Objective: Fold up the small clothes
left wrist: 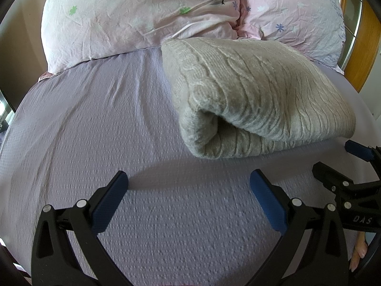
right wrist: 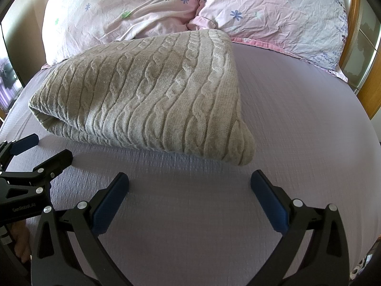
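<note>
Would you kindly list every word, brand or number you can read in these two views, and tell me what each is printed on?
"DAS" – pale letters on the black body of the right tool, seen in the left wrist view; the rest is cut off.
"GenRobot.AI" – small pale print on the black body of the left tool, seen in the right wrist view.
The knitted sweater, pillows and bedsheet carry no text, only patterns.
</note>
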A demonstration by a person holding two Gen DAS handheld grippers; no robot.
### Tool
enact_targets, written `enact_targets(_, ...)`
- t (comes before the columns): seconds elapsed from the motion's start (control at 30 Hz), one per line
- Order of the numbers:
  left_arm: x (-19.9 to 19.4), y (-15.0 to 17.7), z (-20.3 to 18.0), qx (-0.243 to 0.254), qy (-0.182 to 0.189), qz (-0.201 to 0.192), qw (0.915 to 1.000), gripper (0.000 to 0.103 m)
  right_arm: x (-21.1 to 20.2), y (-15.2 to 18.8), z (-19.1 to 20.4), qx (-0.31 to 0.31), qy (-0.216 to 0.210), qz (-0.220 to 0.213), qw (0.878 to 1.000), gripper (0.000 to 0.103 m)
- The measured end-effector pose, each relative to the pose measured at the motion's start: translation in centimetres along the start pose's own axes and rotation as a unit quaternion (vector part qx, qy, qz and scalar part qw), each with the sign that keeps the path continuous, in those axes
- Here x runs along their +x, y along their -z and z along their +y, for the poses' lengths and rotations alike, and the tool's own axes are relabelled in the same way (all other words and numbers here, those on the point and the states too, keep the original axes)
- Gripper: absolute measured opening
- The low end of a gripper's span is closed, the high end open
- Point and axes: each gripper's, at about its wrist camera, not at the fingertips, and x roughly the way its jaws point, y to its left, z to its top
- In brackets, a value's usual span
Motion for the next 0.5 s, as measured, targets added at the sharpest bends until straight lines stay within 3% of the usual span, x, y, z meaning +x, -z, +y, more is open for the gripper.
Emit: enact_targets(0.5, 0.05, -0.11, 0.13, 0.0, 0.0, -0.002, 1.0, 0.101, -0.01, 0.02, 0.02, 0.0, 0.0, 0.0, 1.0, 0.102)
